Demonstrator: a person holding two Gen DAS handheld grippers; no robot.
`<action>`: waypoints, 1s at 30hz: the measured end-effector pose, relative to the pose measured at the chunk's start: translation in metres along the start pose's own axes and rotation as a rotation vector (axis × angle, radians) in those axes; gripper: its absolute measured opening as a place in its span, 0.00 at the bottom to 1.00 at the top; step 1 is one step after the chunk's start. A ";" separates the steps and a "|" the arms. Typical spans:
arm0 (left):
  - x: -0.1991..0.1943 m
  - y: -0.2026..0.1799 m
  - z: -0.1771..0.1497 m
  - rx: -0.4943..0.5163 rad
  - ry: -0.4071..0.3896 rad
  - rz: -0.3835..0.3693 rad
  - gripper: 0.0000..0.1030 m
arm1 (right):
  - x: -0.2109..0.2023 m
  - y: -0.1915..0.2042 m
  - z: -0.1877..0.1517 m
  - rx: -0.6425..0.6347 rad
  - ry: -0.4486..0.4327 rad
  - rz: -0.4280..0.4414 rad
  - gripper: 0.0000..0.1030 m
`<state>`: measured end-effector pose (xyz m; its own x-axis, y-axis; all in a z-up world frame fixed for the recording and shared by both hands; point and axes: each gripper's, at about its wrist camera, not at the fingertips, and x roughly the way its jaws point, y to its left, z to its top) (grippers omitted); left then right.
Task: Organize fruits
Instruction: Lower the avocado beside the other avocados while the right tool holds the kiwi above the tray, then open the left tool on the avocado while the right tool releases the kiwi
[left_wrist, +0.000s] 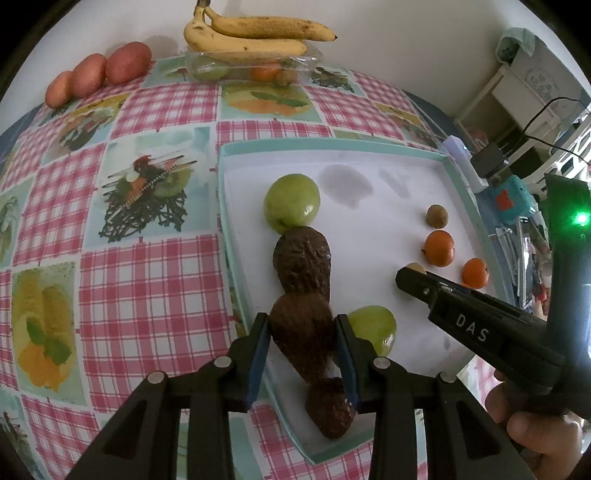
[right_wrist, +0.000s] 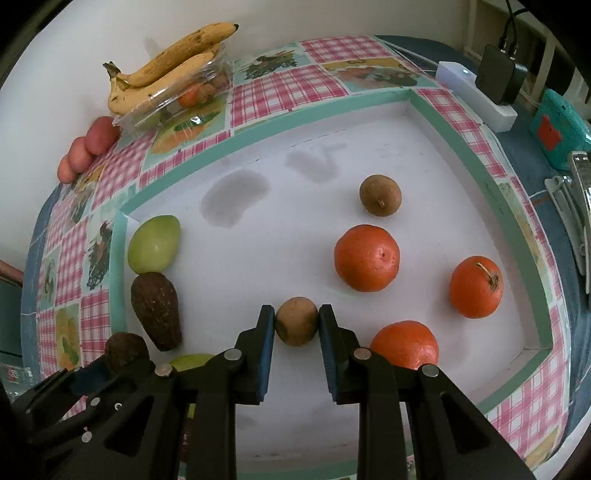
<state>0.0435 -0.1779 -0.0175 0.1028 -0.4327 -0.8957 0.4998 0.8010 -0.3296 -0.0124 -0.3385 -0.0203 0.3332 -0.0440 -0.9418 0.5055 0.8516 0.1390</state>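
A white tray with a teal rim (left_wrist: 332, 146) (right_wrist: 295, 110) holds the fruit. My left gripper (left_wrist: 301, 325) is shut on a dark brown avocado (left_wrist: 301, 332) at the tray's left side. In line with it lie another avocado (left_wrist: 303, 258), a green fruit (left_wrist: 291, 199) and a third avocado (left_wrist: 330, 410) near the front. A second green fruit (left_wrist: 373, 325) lies beside it. My right gripper (right_wrist: 296, 317) is shut on a small brown round fruit (right_wrist: 296, 326). Three oranges (right_wrist: 366, 257) (right_wrist: 475, 287) (right_wrist: 404, 349) and another small brown fruit (right_wrist: 380, 195) lie to its right.
Bananas (left_wrist: 255, 35) lie on a clear plastic box (left_wrist: 251, 66) of fruit at the table's back edge. Three reddish potatoes (left_wrist: 99, 72) sit at the back left. A white power strip with a black adapter (right_wrist: 487, 92) and a teal device (right_wrist: 557, 129) lie right of the tray.
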 end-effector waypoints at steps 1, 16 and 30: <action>0.000 0.000 0.000 -0.002 0.002 -0.003 0.38 | -0.001 -0.001 -0.001 0.000 -0.001 0.000 0.24; -0.023 0.006 -0.006 -0.036 -0.019 -0.060 0.49 | -0.002 0.000 -0.002 0.012 -0.010 -0.006 0.37; -0.067 0.081 -0.025 -0.142 -0.158 0.374 1.00 | -0.026 0.025 -0.021 -0.069 -0.090 -0.032 0.66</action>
<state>0.0558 -0.0738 0.0085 0.3907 -0.1515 -0.9080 0.2814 0.9588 -0.0389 -0.0255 -0.3052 0.0011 0.3894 -0.1152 -0.9138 0.4618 0.8829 0.0854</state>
